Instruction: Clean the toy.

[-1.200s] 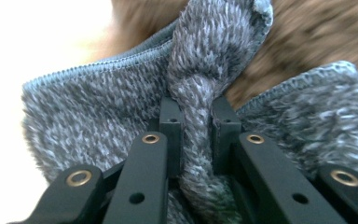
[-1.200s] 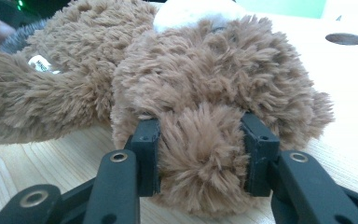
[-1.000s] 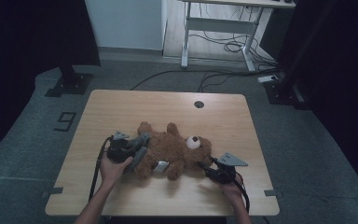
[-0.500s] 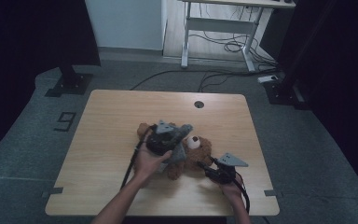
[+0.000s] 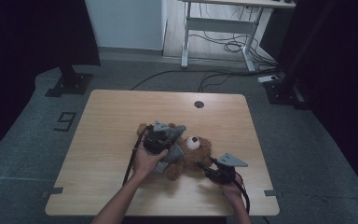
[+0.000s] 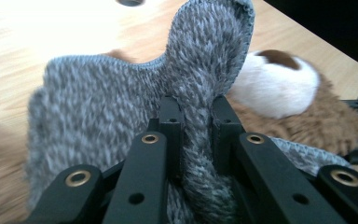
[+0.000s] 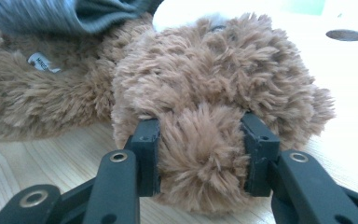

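Observation:
A brown teddy bear (image 5: 200,154) lies on its back on the wooden table (image 5: 107,121), head toward the right. My left gripper (image 5: 170,132) is over its body, shut on a fold of grey knitted cloth (image 6: 116,102) that rises between the jaws (image 6: 196,116); the bear's white muzzle (image 6: 275,88) lies just behind. My right gripper (image 5: 207,168) sits at the bear's near right side. Its jaws (image 7: 199,140) are shut on a rounded furry lobe of the bear's head (image 7: 205,70). The grey cloth (image 7: 74,14) and a small white label (image 7: 42,61) lie farther back on the body.
A round cable hole (image 5: 199,104) sits near the table's far edge. The near table edge is close under both forearms. On the floor are a "9" mark (image 5: 65,121), a dark stand base (image 5: 70,84), cables, and a white desk frame (image 5: 219,28) behind.
My left hand has carried the grey cloth to the right, from the bear's left side across its body toward the head, and slightly up. The right gripper has kept still on the bear.

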A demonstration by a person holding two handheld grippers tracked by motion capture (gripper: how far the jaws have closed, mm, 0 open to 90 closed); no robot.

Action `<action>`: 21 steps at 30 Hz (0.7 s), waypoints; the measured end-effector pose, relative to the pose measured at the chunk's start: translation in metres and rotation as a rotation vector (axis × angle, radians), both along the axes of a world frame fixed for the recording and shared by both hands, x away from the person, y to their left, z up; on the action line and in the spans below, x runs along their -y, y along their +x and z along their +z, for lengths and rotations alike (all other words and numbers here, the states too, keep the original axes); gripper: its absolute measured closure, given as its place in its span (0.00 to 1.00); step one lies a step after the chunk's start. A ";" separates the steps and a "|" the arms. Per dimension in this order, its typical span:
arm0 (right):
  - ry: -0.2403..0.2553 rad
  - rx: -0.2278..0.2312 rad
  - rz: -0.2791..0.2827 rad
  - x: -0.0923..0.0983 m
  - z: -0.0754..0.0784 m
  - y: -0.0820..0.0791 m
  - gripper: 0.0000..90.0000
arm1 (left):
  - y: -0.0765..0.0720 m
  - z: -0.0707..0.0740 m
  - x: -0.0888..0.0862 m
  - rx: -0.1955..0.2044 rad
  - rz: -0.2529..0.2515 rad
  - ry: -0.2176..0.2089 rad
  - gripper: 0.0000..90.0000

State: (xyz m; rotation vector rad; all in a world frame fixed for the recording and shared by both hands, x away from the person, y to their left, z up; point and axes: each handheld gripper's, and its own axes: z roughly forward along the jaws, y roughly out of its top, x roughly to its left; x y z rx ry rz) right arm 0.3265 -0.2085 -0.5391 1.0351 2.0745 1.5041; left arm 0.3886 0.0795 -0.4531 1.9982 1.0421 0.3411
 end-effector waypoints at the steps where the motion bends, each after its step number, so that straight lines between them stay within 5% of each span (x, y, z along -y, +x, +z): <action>1: 0.000 0.000 0.000 0.000 0.000 0.000 0.64 | 0.000 0.001 -0.008 0.004 0.010 0.002 0.87; 4: 0.005 -0.002 -0.002 0.000 0.000 0.000 0.64 | -0.002 -0.001 -0.029 0.019 0.055 0.019 0.87; 6: 0.007 -0.002 -0.003 0.000 0.000 0.000 0.64 | -0.004 -0.004 -0.036 0.035 0.070 0.079 0.87; 9: 0.005 -0.004 -0.002 0.000 0.000 0.000 0.64 | -0.007 -0.013 -0.047 0.034 0.097 0.113 0.87; 21: 0.007 -0.005 0.000 -0.001 -0.001 -0.001 0.64 | -0.002 -0.056 -0.080 -0.126 0.128 0.117 0.87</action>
